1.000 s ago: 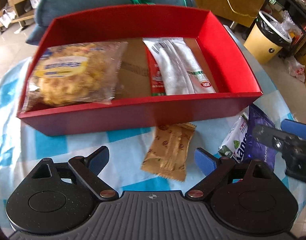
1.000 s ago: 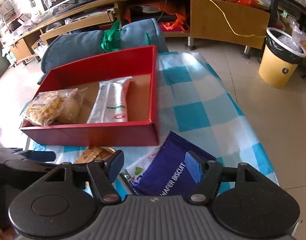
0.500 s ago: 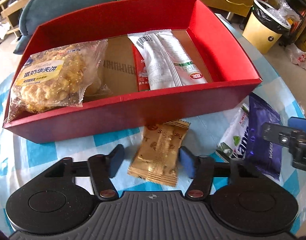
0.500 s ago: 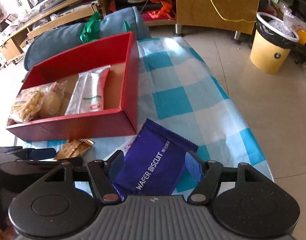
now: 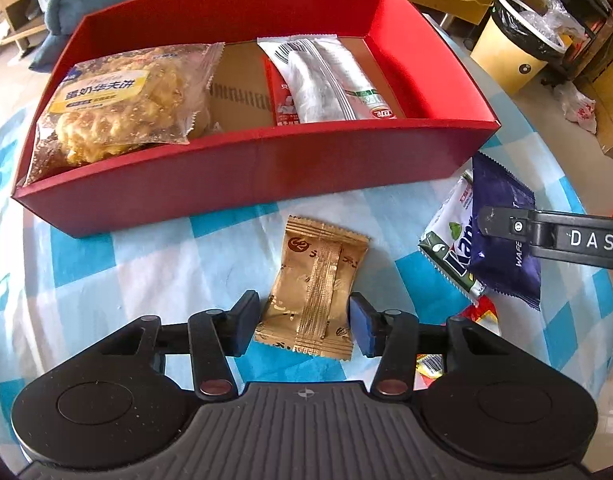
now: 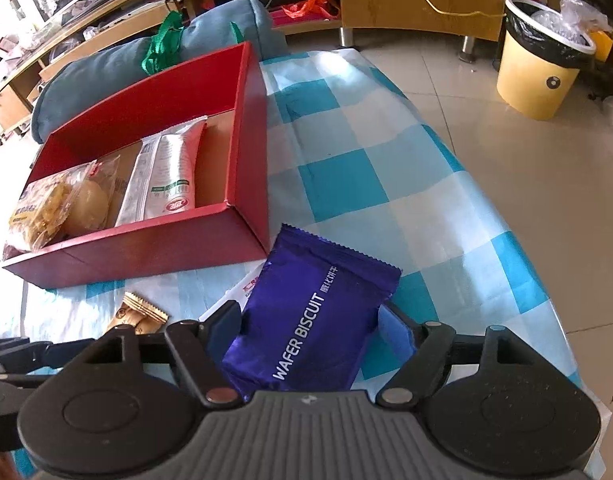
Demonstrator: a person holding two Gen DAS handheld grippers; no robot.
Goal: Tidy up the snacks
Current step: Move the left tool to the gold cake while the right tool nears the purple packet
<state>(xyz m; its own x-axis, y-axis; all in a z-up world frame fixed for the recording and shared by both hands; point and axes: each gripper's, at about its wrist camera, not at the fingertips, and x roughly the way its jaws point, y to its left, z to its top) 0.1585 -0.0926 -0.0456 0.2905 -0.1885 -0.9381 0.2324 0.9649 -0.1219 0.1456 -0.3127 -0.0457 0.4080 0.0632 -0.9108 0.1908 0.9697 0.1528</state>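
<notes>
Snacks lie partly sorted on a desk covered by a blue-and-white checked cloth (image 5: pixel 118 264). At the far side stands an open red box (image 5: pixel 266 168); inside it, a clear-wrapped waffle pastry (image 5: pixel 122 108) fills the left end and a long silver-and-white packet (image 5: pixel 326 80) lies toward the right end, with bare cardboard floor showing between them. Just in front of the box's near wall a small gold packet (image 5: pixel 314 292) lies flat on the cloth. The left gripper (image 5: pixel 304 330) points steeply down over it, and its fingers (image 5: pixel 242 328) are closing with the lower end of the gold packet between them; the pads sit just beside the wrapper's edges, and a sliver of cloth shows on each side, so no squeeze is visible yet. Off to the right, near the box's corner, a purple wafer biscuit pack (image 6: pixel 318 312) rests on top of a green-and-white packet (image 5: pixel 450 240). The right gripper (image 6: pixel 310 332) straddles the purple pack's near end, its fingers (image 6: pixel 394 332) opening and standing at the pack's two sides. A yellow waste bin (image 6: pixel 538 76) stands on the tiled floor beyond the desk.
</notes>
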